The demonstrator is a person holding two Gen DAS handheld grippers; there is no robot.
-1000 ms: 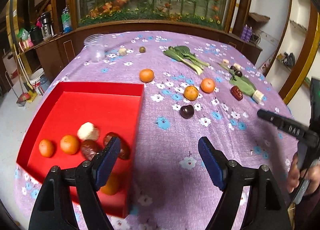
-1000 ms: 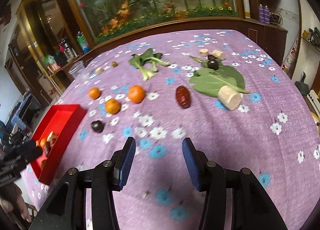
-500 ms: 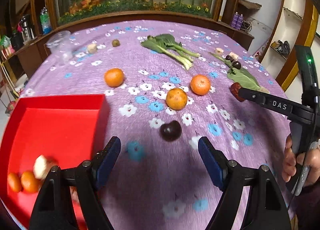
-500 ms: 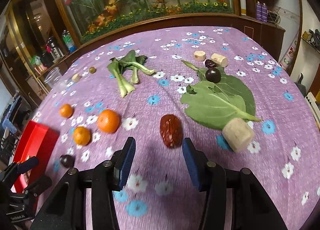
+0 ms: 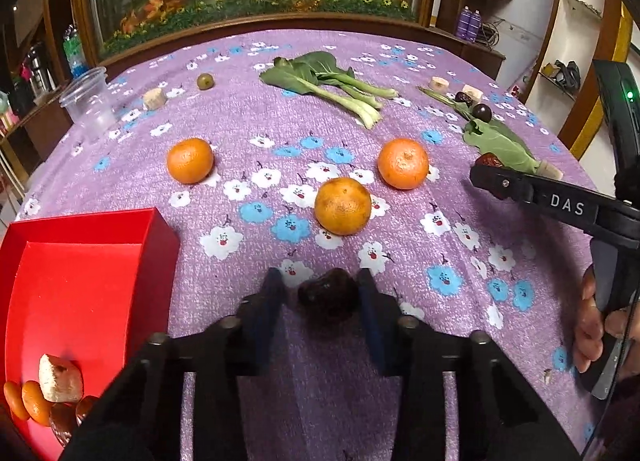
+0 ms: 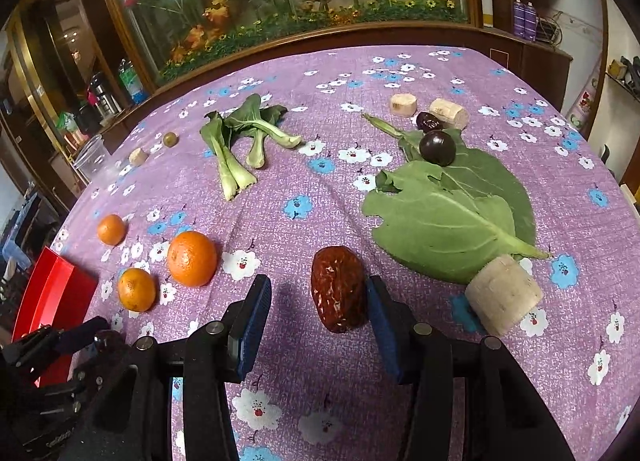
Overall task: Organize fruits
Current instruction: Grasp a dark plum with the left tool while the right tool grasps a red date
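Note:
My left gripper point(image 5: 320, 293) is open, its jaws either side of a dark plum point(image 5: 328, 295) lying on the purple cloth; the right pad touches it. Three oranges point(image 5: 343, 205) lie beyond it. The red tray point(image 5: 88, 249) at left holds oranges, a pale chunk and dark fruit in its near corner point(image 5: 48, 393). My right gripper point(image 6: 316, 301) is open around a red date point(image 6: 339, 293); the right pad is against it. A dark plum point(image 6: 437, 147) sits on a big green leaf point(image 6: 452, 217).
Bok choy point(image 6: 236, 145) lies mid-table. Pale cylindrical chunks point(image 6: 504, 295) sit by the leaf and further back point(image 6: 403, 105). A clear plastic cup point(image 5: 89, 105), a small green fruit point(image 5: 205, 81) and another chunk stand at back left. A wooden ledge borders the table.
Both grippers moved forward and down. The left one left the tray and narrowed around the dark plum. The right one came up to the red date.

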